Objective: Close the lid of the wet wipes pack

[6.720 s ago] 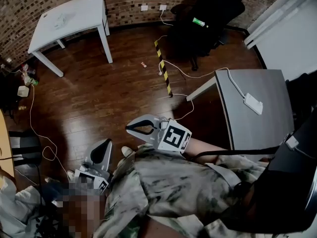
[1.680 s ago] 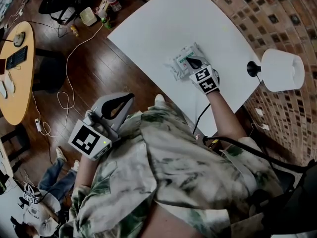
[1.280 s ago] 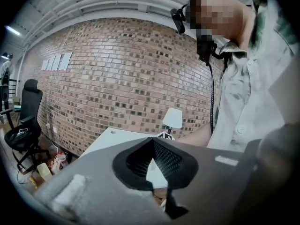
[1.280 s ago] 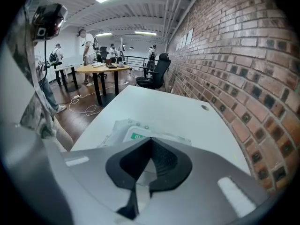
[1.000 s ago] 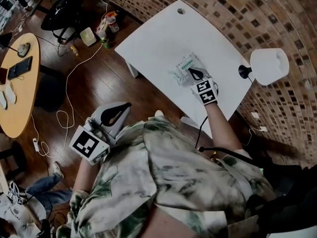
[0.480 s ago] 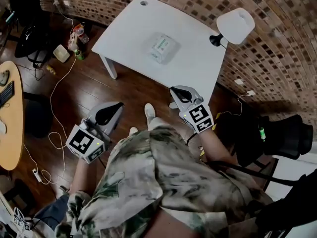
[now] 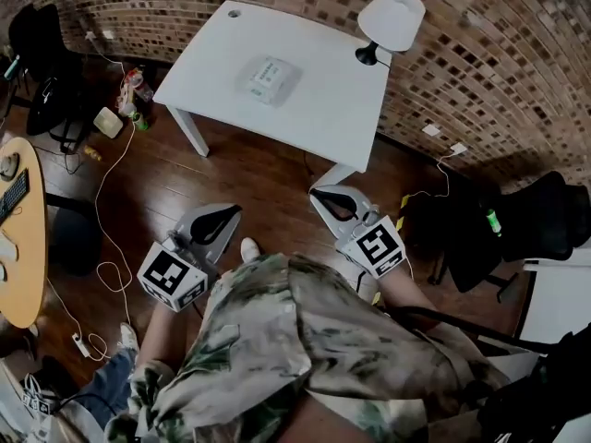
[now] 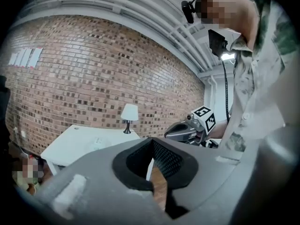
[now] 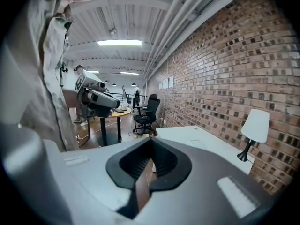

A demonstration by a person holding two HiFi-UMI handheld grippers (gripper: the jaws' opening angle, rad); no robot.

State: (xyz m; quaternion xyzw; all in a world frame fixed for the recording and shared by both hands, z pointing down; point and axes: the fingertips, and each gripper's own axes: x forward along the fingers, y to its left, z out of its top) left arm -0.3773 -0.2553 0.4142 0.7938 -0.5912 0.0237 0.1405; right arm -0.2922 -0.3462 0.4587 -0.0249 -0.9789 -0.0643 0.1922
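Note:
The wet wipes pack (image 7: 268, 77) lies flat on the white table (image 7: 323, 109), with nothing touching it; it is too small to tell how its lid stands. The pack also shows small in the left gripper view (image 8: 97, 142) and the right gripper view (image 9: 197, 141). My left gripper (image 7: 236, 210) and right gripper (image 7: 315, 195) hang over the wooden floor near my body, well short of the table. Both are shut on nothing, jaws pressed together, as seen for the left gripper (image 8: 151, 140) and the right gripper (image 9: 151, 143).
A white lamp (image 7: 390, 18) stands at the table's far right corner by the brick wall. A black office chair (image 7: 517, 229) is at the right. A round wooden desk (image 7: 20, 238), cables and bottles (image 7: 134, 95) are on the floor at the left.
My right gripper has left the pack and drawn back to my body. I have stepped away from the table, so it now sits farther off.

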